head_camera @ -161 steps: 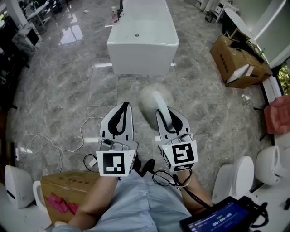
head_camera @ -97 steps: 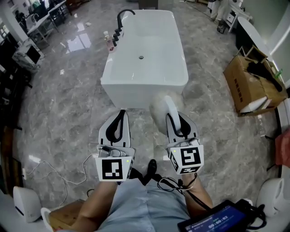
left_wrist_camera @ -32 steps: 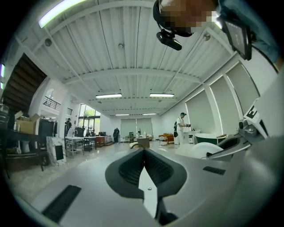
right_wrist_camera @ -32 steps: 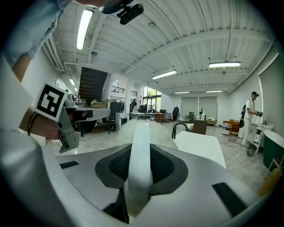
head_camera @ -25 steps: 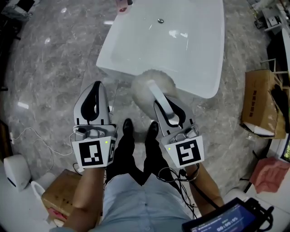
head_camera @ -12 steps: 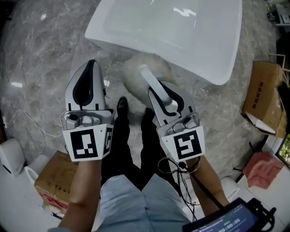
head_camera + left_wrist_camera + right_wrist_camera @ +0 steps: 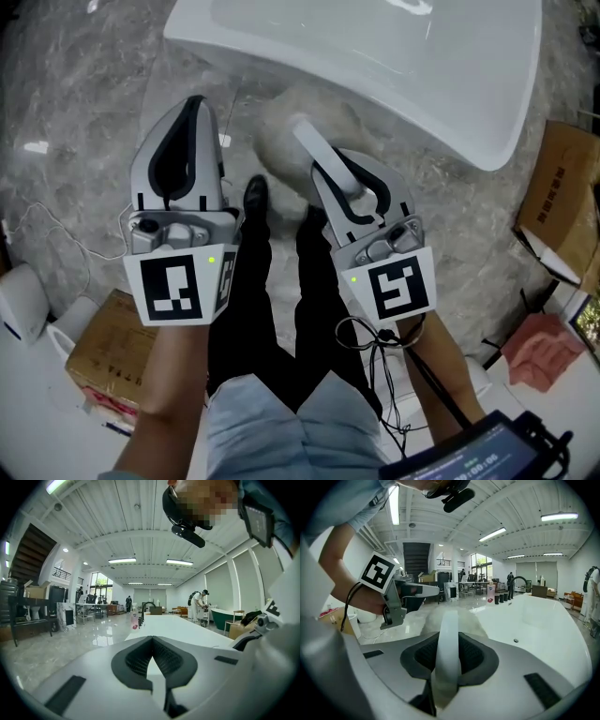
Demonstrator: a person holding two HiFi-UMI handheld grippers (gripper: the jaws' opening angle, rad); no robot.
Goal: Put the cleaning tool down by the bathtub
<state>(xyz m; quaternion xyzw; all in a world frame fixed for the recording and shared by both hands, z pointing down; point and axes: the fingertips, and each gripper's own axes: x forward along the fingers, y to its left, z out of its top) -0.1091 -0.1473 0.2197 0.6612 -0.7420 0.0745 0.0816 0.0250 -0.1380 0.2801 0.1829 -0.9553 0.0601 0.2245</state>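
Note:
The white bathtub [image 7: 394, 66] fills the top of the head view, with its near end just beyond both grippers. My right gripper [image 7: 345, 173] is shut on the cleaning tool's flat white handle [image 7: 323, 159]. The tool's fluffy pale head [image 7: 286, 117] hangs over the floor close to the tub's wall. In the right gripper view the handle [image 7: 449, 653] runs up between the pads to the fluffy head [image 7: 436, 618], and the tub [image 7: 543, 620] lies to the right. My left gripper [image 7: 192, 105] is shut and holds nothing, level with the right one; its jaws [image 7: 151, 641] meet.
The person's dark legs and shoes [image 7: 255, 197] stand between the grippers. A cardboard box [image 7: 562, 197] lies at the right and another [image 7: 98, 347] at the lower left. A white cable [image 7: 66, 234] trails on the marble floor. A tablet [image 7: 478, 450] is at the bottom right.
The person has walked up to the bathtub over the earlier frames. In the last second both grippers and the held tool drifted slightly right along the tub's near end.

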